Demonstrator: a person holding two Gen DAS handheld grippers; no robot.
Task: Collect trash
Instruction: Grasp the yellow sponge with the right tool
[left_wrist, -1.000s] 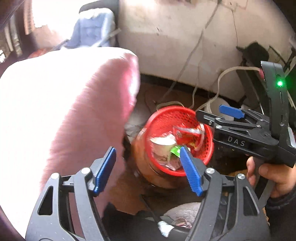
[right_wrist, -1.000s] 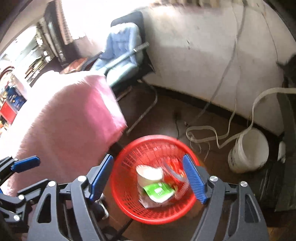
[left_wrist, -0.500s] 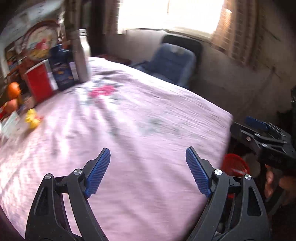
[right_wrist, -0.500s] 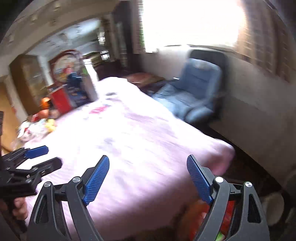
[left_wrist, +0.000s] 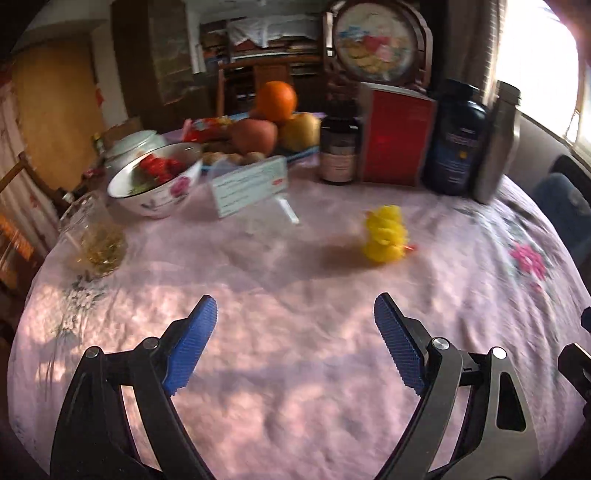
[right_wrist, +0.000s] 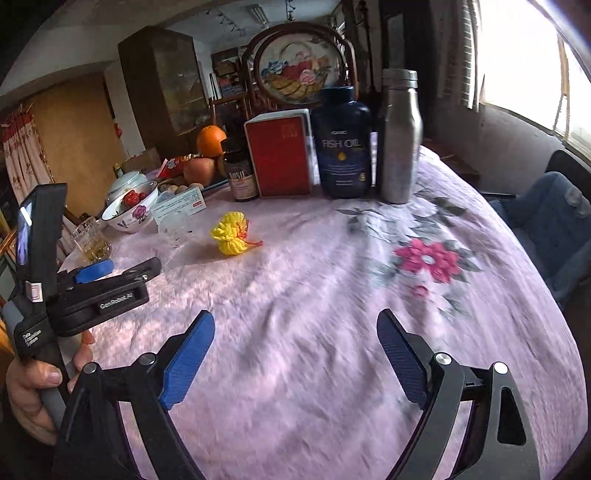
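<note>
A crumpled yellow net wrapper (left_wrist: 384, 236) (right_wrist: 231, 238) lies on the pink flowered tablecloth (left_wrist: 295, 387) (right_wrist: 314, 332). A crumpled clear plastic piece (left_wrist: 269, 218) (right_wrist: 173, 227) sits just left of it. My left gripper (left_wrist: 295, 314) hovers over the near cloth, well short of both, jaws still opening with nothing between them. My right gripper (right_wrist: 295, 325) is likewise over bare cloth, jaws opening and empty. The left gripper (right_wrist: 125, 267) also shows at the left edge of the right wrist view, held by a hand (right_wrist: 33, 387).
Along the back stand a flowered bowl (left_wrist: 155, 184) of red fruit, a glass (left_wrist: 96, 236), a white medicine box (left_wrist: 251, 184), piled fruit (left_wrist: 277, 122), a brown bottle (right_wrist: 240, 173), a red box (right_wrist: 282, 155), a fish oil bottle (right_wrist: 343, 147) and a steel flask (right_wrist: 400, 136). A blue chair (right_wrist: 554, 221) stands on the right.
Both grippers swung up from the red trash basket on the floor to face the table top. Their jaws widened, and both stayed empty.
</note>
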